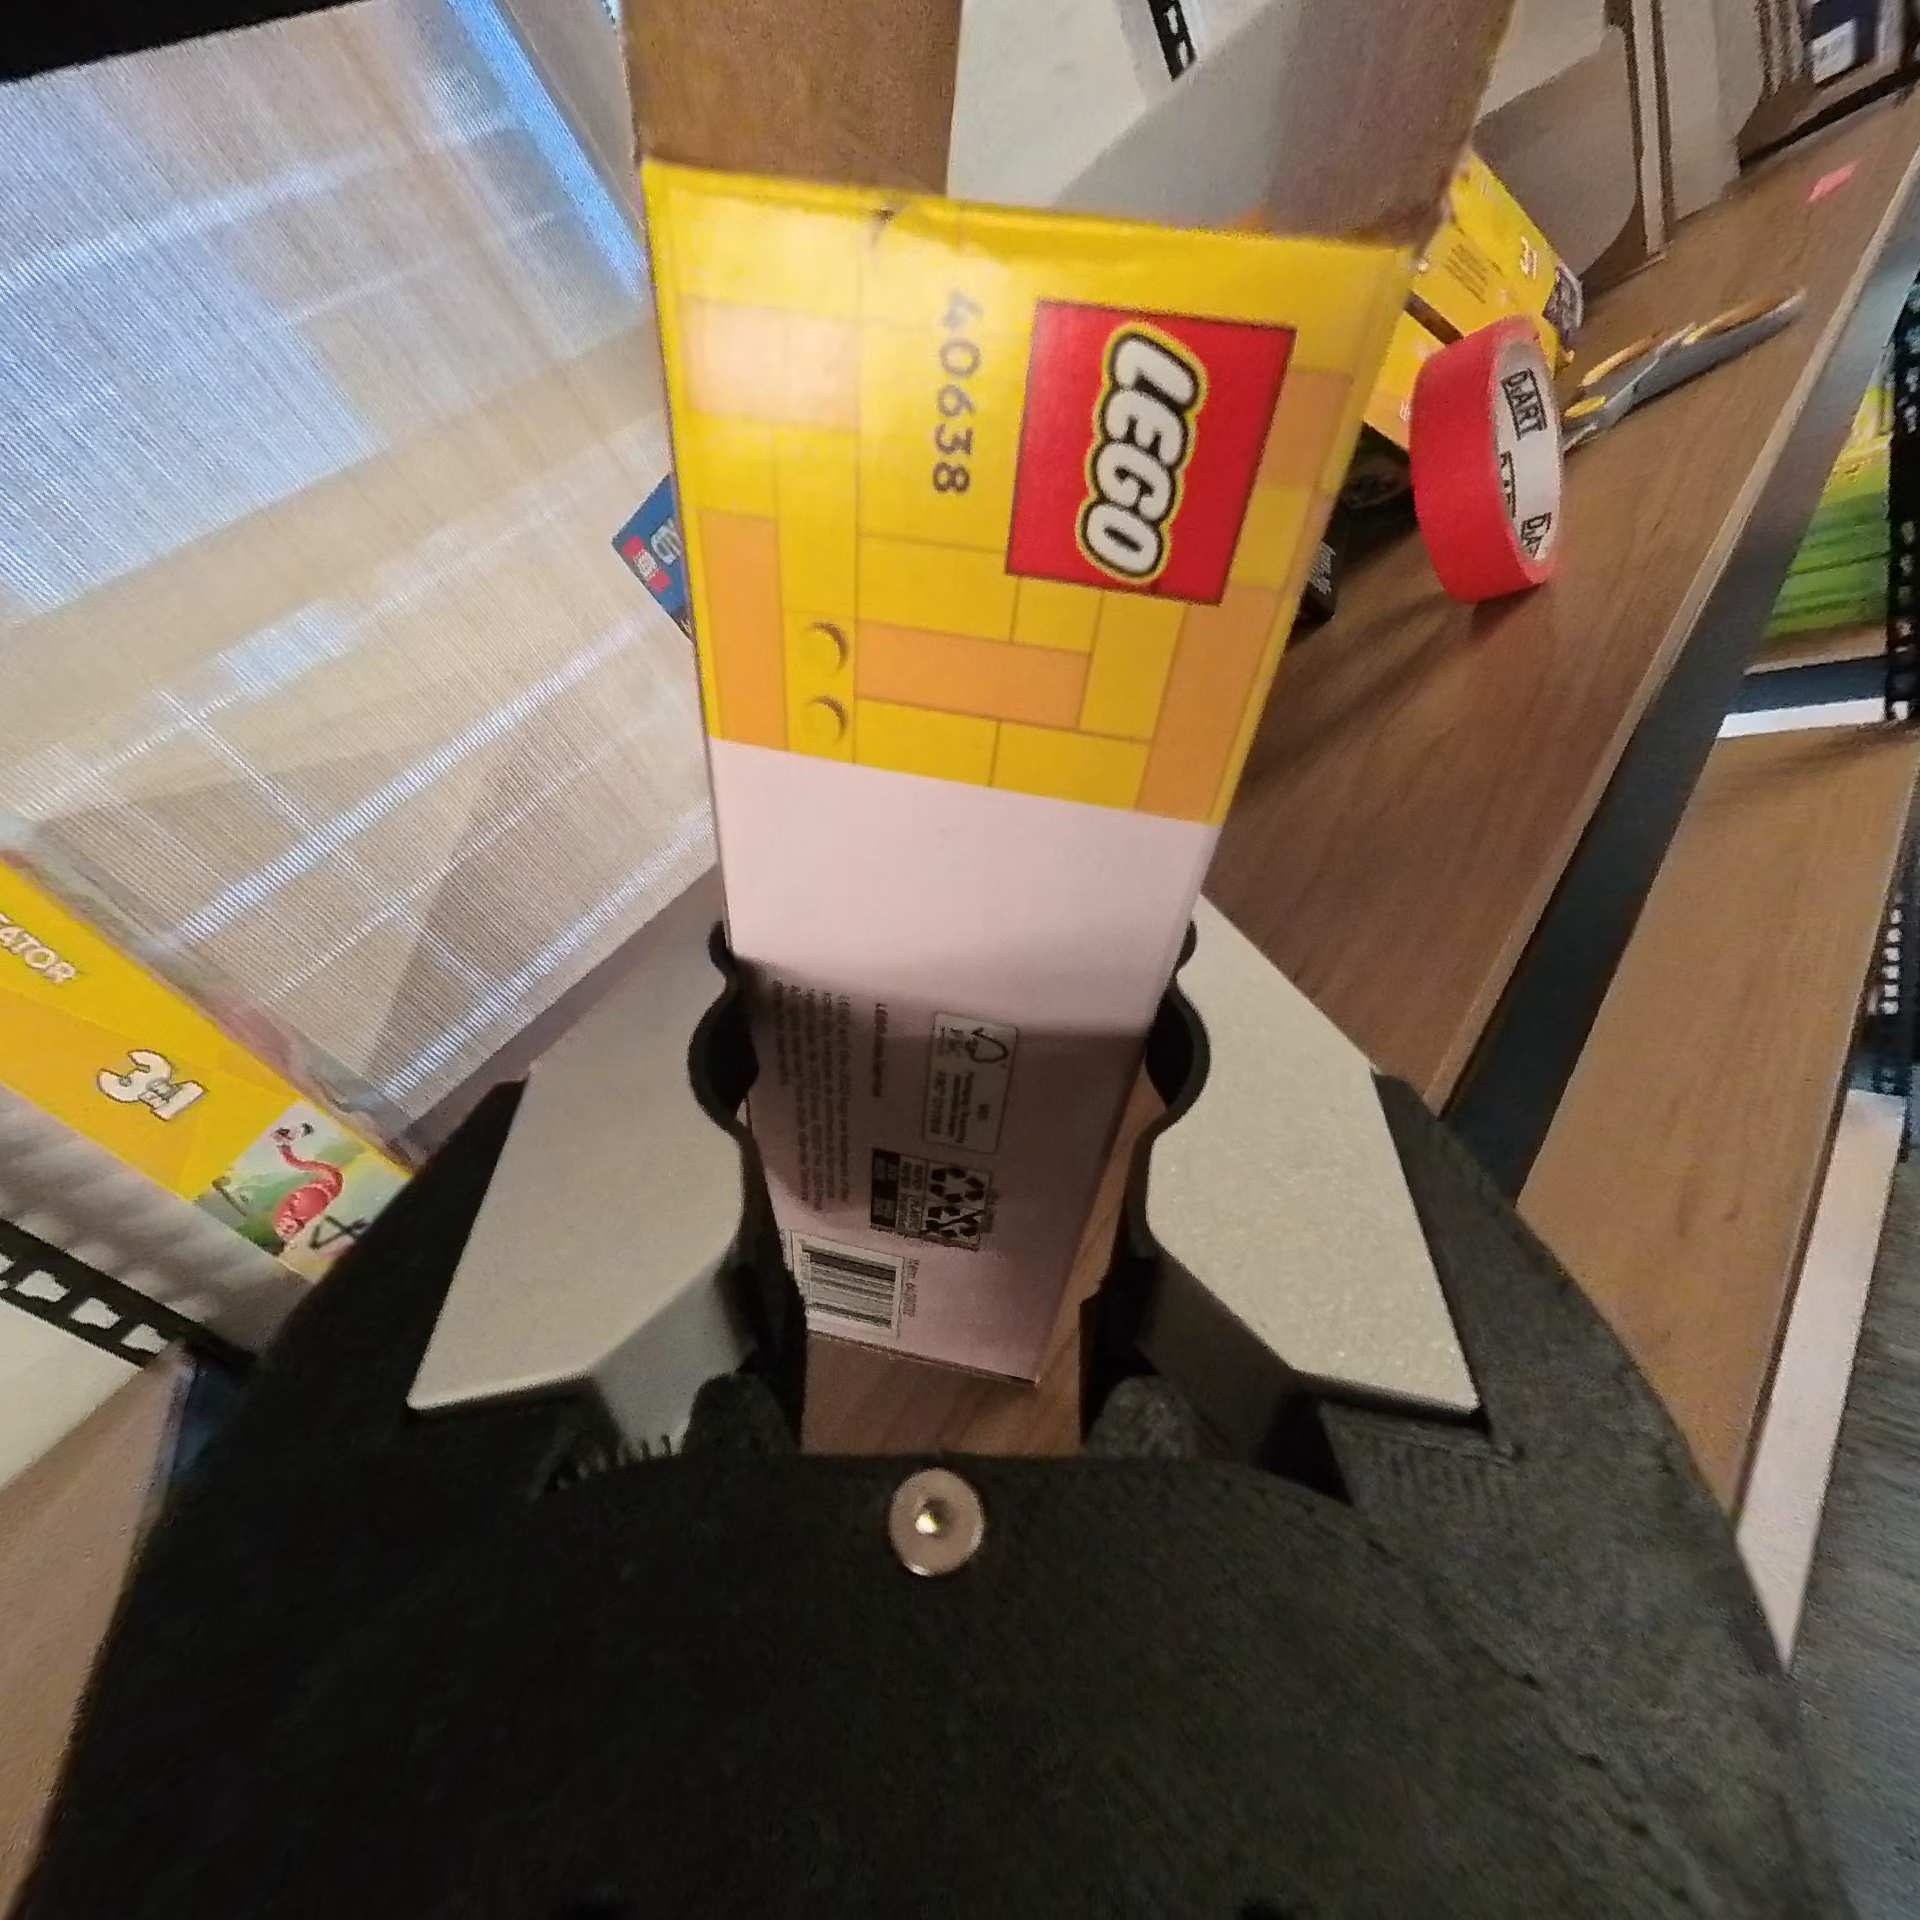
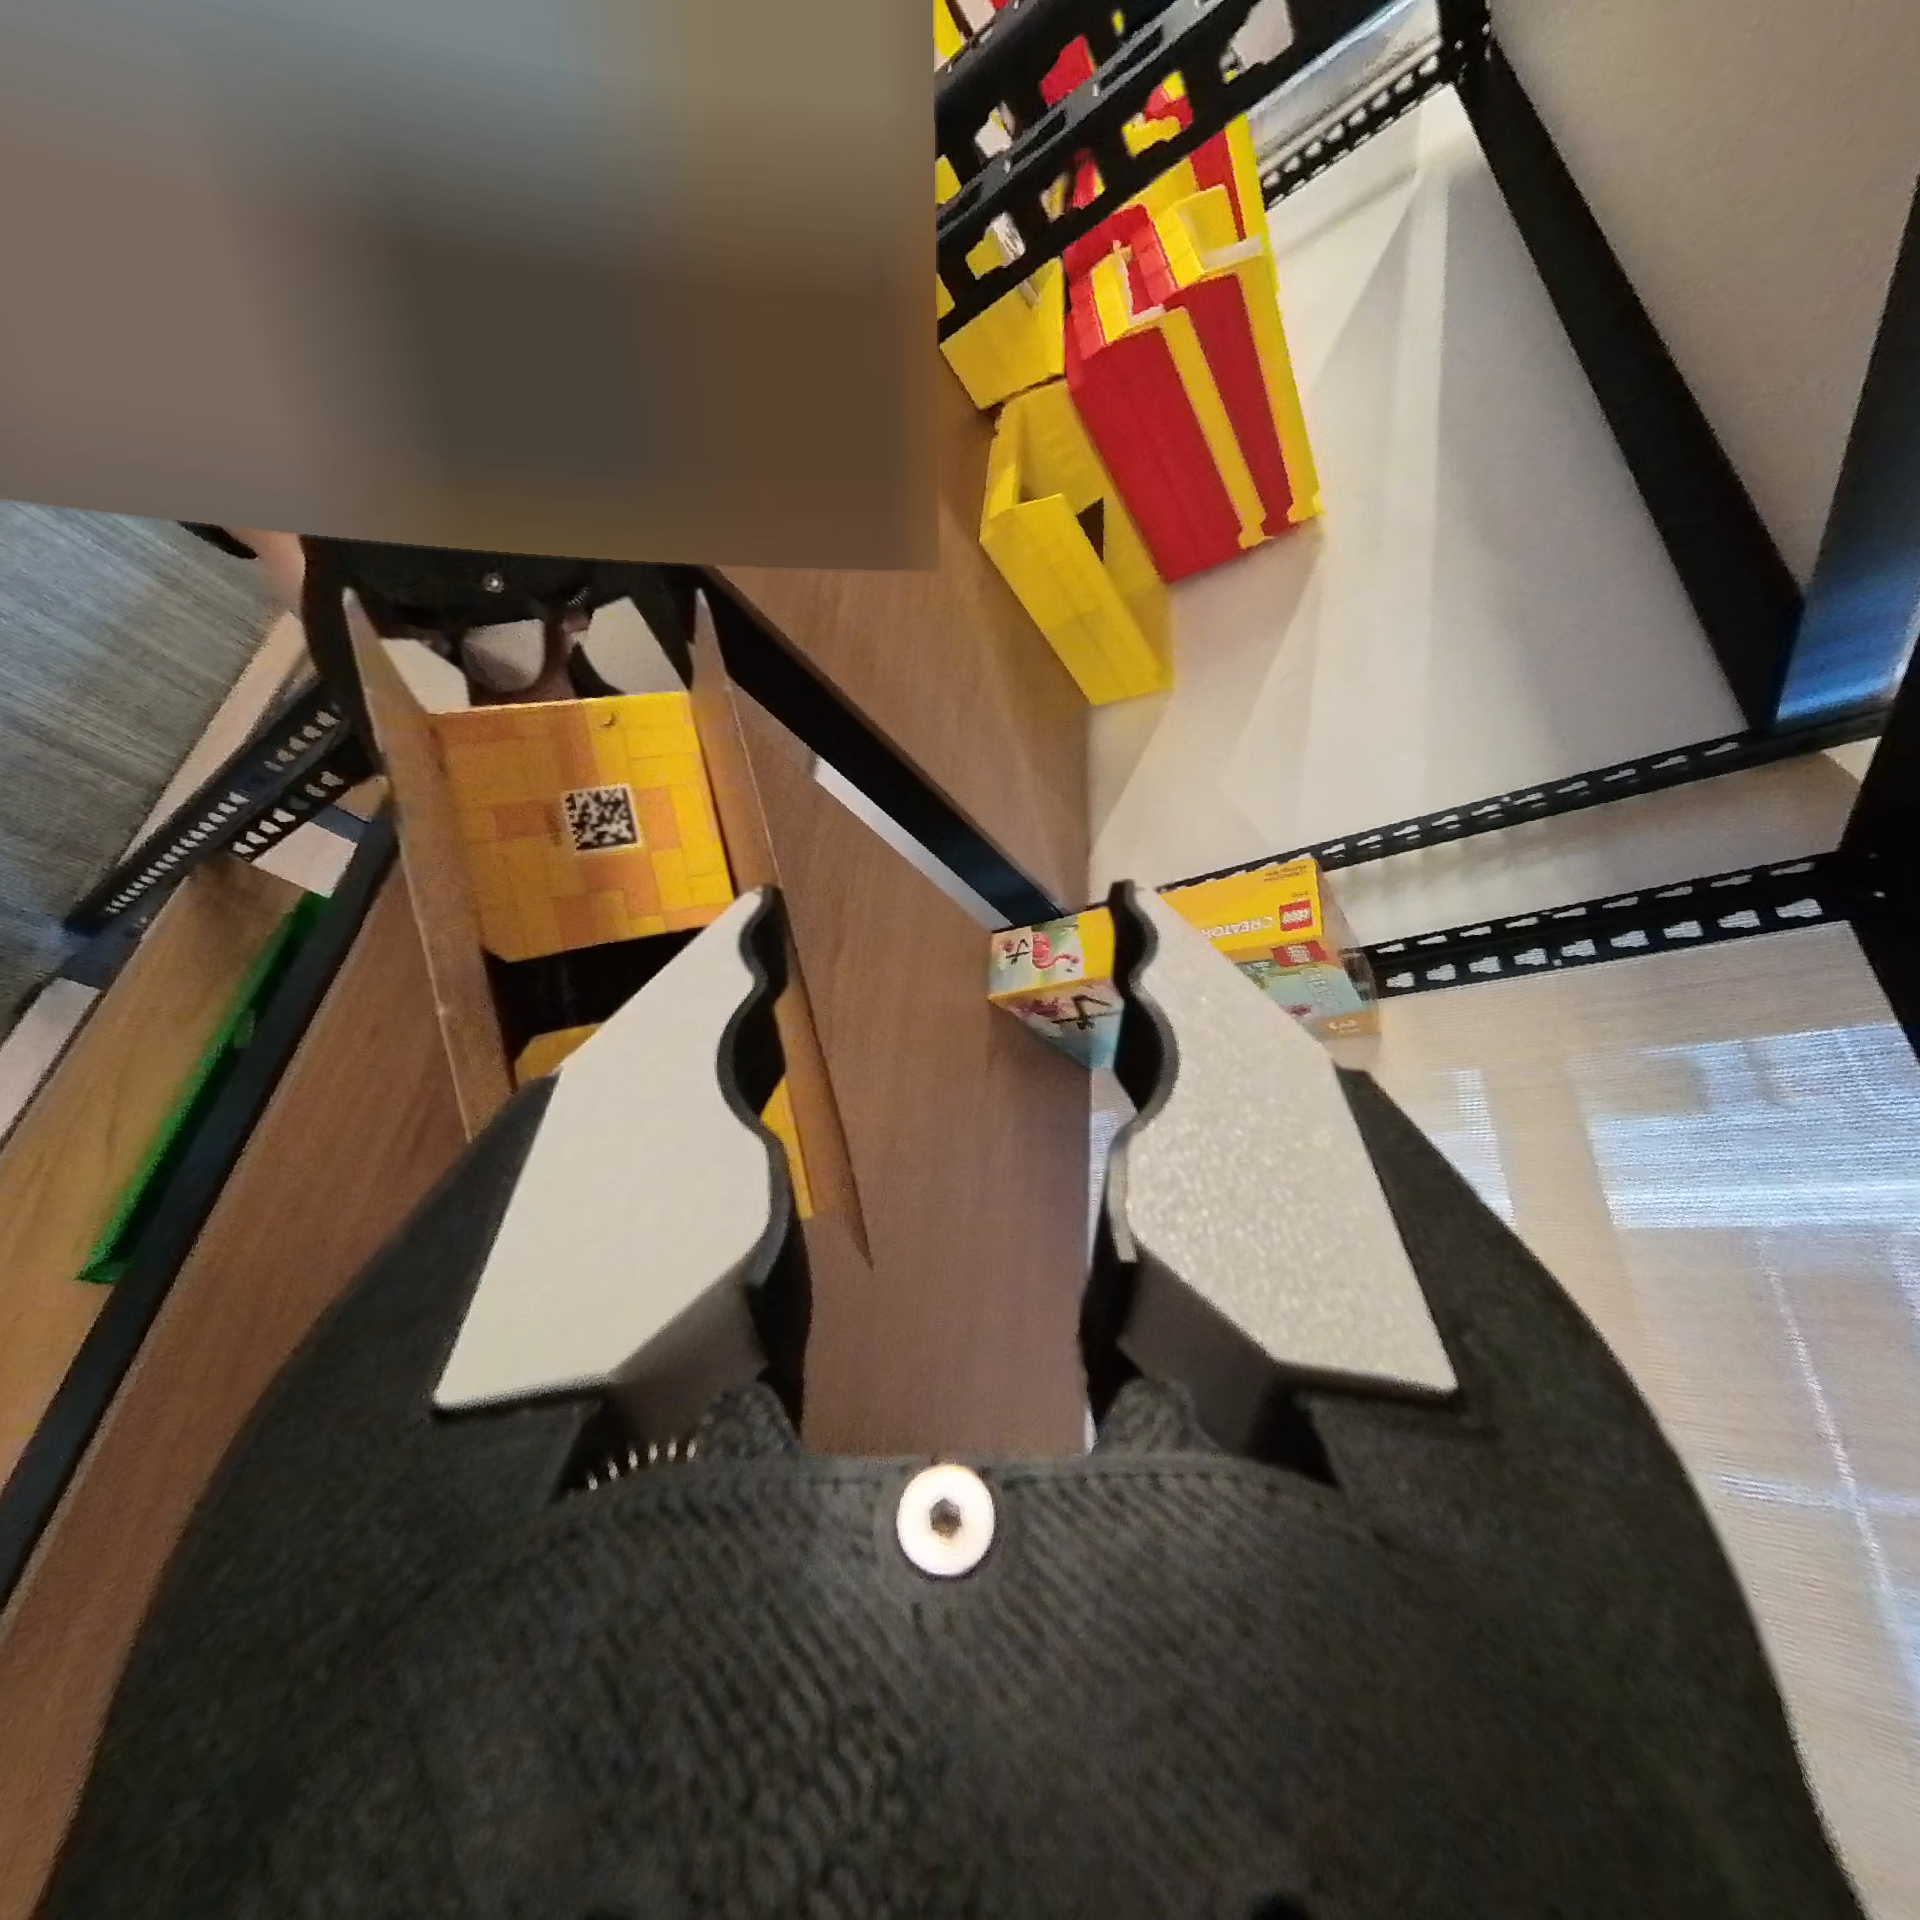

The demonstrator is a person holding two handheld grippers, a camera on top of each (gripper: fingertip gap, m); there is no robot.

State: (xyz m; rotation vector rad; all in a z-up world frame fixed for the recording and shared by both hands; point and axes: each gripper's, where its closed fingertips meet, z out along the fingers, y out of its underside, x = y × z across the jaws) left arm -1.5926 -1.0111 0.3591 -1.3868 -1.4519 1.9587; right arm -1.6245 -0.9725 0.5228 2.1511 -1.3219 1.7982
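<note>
I see the wooden bench (image 1: 1455,779) running from the centre to the upper right of the left wrist view, and again as a brown plank through the middle of the right wrist view. Black perforated shelf rails (image 2: 1579,925) cross the right of the right wrist view.

The largest loose thing is the yellow toy-brick box (image 1: 997,582). In the left wrist view it fills the centre of the frame, a yellow brick-pattern panel with a red logo square above a white panel with a barcode. My left gripper (image 1: 951,1039) is clamped on its white end, 1 finger pressing each long edge. Its far end is open, with brown cardboard flaps standing up at the top of the frame. In the right wrist view the same box sits left of centre, open end toward the camera, flaps spread.

My right gripper (image 2: 940,935) is released, its fingers apart with bare bench showing between them; the left finger overlaps the box's near flap in the picture, but I cannot tell whether it touches.

In the upper centre of the right wrist view stand red and yellow brick-built bags (image 2: 1174,416) on a white surface. A second, smaller yellow box (image 2: 1236,925) lies just behind the right gripper's right fingertip; what looks like the same box shows at the left edge of the left wrist view.

A red tape roll (image 1: 1475,457) stands on edge on the bench at the right of the left wrist view, with scissors (image 1: 1683,343) just beyond it.
</note>
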